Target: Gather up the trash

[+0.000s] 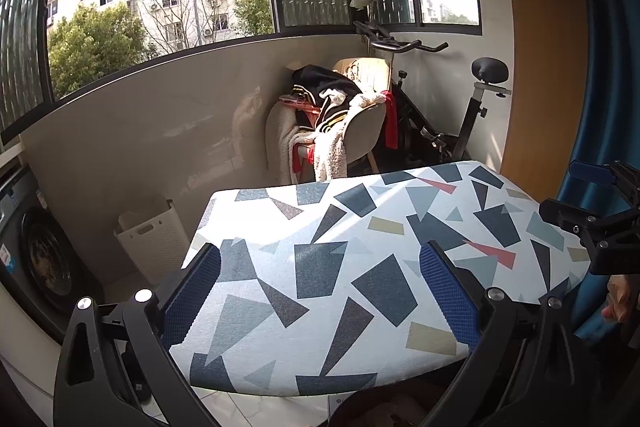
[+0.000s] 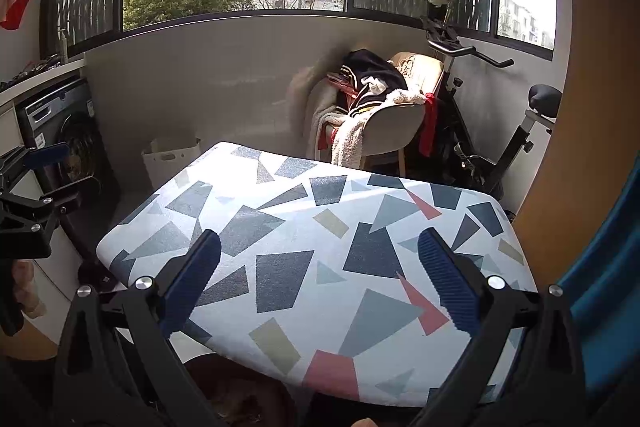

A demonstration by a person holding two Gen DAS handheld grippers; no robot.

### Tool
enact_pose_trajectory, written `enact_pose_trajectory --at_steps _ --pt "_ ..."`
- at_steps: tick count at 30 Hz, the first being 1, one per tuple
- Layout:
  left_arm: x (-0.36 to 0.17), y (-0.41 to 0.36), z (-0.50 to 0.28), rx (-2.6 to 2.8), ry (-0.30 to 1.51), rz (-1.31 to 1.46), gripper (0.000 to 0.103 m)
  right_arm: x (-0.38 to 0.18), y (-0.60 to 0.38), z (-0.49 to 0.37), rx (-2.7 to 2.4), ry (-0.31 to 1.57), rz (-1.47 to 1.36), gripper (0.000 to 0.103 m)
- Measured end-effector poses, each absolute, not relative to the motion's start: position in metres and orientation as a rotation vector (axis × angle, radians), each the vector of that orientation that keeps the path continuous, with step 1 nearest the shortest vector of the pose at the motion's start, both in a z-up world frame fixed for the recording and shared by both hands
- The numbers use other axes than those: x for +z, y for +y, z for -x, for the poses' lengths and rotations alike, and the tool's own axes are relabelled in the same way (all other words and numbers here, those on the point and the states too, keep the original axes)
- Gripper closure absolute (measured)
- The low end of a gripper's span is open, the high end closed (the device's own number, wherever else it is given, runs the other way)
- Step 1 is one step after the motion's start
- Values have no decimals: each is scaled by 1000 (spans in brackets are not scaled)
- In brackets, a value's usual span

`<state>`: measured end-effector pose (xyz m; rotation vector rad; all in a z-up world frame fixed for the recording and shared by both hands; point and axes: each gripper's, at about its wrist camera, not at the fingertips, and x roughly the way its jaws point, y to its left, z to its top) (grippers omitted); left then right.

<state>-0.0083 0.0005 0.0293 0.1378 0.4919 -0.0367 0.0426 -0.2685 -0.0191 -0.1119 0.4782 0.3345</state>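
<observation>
No piece of trash shows in either view. My left gripper [image 1: 320, 267] is open and empty, held above the near end of an ironing board [image 1: 360, 247] with a geometric patterned cover. My right gripper [image 2: 320, 259] is open and empty over the same board [image 2: 304, 227]. The right gripper shows at the right edge of the left wrist view [image 1: 600, 223], and the left gripper shows at the left edge of the right wrist view [image 2: 28, 199]. A dark round container sits under the board's near end [image 2: 240, 387]; I cannot tell what is in it.
A white laundry basket [image 1: 154, 239] stands on the floor by the wall. A washing machine [image 1: 36, 259] is at the left. A chair piled with clothes [image 1: 336, 119] and an exercise bike [image 1: 448, 115] stand behind the board. A blue curtain [image 1: 600, 67] hangs at the right.
</observation>
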Motion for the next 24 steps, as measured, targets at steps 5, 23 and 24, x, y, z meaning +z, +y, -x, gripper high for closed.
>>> enact_pose_trajectory --at_steps 5,23,24 --pt "29 -2 9 -38 495 -139 6 -19 -269 -43 336 479 112 6" --pt "26 2 8 -27 515 -126 6 -20 -268 -41 336 483 115 6" --pt "26 2 7 -27 517 -126 6 -20 -268 -41 337 484 114 6"
